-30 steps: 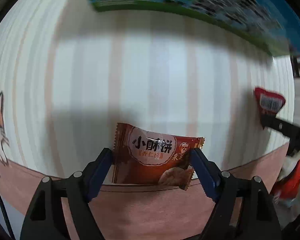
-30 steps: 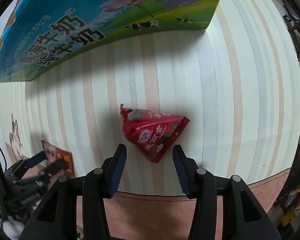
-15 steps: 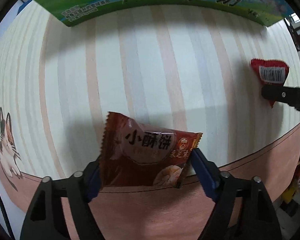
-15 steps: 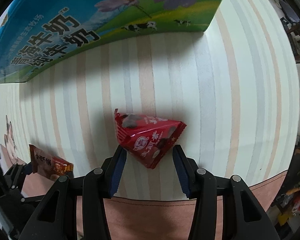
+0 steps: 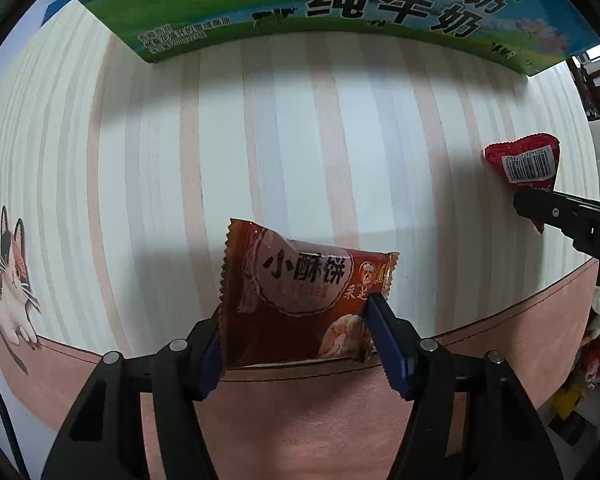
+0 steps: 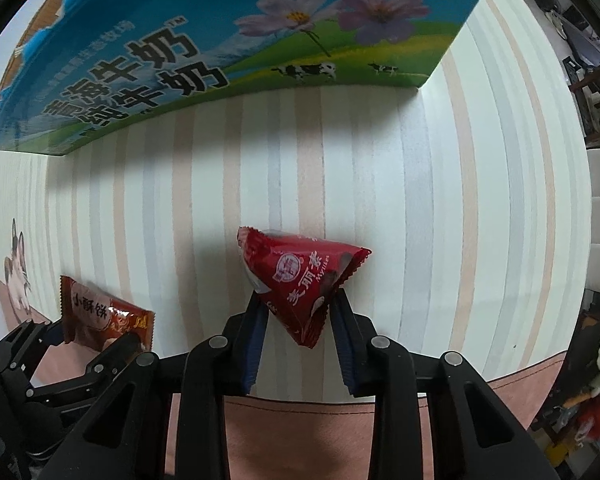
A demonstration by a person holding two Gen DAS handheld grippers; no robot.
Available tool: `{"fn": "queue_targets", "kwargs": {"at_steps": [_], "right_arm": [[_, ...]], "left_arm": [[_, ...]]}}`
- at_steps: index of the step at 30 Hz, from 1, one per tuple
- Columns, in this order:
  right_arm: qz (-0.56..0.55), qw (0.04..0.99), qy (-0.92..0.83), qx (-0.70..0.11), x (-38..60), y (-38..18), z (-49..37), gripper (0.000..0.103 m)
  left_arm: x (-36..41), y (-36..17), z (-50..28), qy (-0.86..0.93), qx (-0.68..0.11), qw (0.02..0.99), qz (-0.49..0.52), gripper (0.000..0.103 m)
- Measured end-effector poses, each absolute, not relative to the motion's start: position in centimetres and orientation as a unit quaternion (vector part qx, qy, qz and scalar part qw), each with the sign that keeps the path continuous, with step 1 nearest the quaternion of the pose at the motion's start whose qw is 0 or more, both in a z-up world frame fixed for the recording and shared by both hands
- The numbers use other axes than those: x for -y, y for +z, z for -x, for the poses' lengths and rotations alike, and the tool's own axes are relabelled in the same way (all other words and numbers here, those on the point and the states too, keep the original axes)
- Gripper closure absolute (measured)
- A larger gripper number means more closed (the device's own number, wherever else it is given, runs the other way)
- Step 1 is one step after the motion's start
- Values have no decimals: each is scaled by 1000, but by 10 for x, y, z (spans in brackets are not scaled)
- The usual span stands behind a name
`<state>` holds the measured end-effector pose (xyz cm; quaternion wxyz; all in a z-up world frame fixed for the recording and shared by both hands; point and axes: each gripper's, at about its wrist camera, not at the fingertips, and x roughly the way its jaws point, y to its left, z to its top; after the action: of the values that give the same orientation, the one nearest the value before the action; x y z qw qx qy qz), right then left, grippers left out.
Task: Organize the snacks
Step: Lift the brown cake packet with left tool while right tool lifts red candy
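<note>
the left gripper (image 5: 296, 340) points down at a striped tablecloth (image 5: 300, 140) and its jaws are closing on a brown biscuit packet (image 5: 300, 296); the blue pads already press the wrapper's two short edges, the left pad partly hidden behind the serrated seam, the right pad biting in near the lower right corner. the packet sits tilted between the fingers, its printed face toward the camera, its top edge standing out beyond the fingertips. the right gripper (image 6: 298, 328) is clenched on a red triangular snack packet (image 6: 300, 280) — the pads squeeze its narrow lower half, the pointed tip pokes down between the fingers and the wide crimped end fans out past the tips. from the left wrist view that red packet (image 5: 526, 160) shows well off to the right of the left tongs, barcode side up, with the other tongs' black finger across its lower corner; from the right wrist view the brown packet (image 6: 100, 316) appears down to the left, in the other tongs. ahead of both sets of fingertips, well apart from them, stands a blue and green milk carton box (image 6: 220, 40) with cows and flowers printed on it. a cartoon cat (image 5: 12, 284) is printed on the cloth far to the left of the left tongs — beside the pink border band (image 5: 300, 420) that runs under both tongs.
</note>
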<state>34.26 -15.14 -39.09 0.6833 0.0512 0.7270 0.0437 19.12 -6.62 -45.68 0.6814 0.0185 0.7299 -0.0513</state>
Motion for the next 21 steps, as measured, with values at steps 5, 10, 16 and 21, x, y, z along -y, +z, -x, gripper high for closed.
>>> {"fn": "queue_targets", "kwargs": {"at_steps": [5, 10, 16, 21], "right_arm": [[-56, 690, 48, -720, 144, -369, -341, 69], [-60, 694, 56, -716, 136, -354, -340, 69], [-66, 696, 60, -712, 132, -340, -341, 69], [-67, 696, 64, -712, 132, -337, -341, 69]], "left_arm": [[55, -445, -203, -54, -726, 685, -10, 51], [46, -419, -208, -60, -726, 685, -6, 57], [36, -388, -220, -74, -725, 685, 26, 69], [32, -371, -231, -84, -723, 685, 38, 78]]}}
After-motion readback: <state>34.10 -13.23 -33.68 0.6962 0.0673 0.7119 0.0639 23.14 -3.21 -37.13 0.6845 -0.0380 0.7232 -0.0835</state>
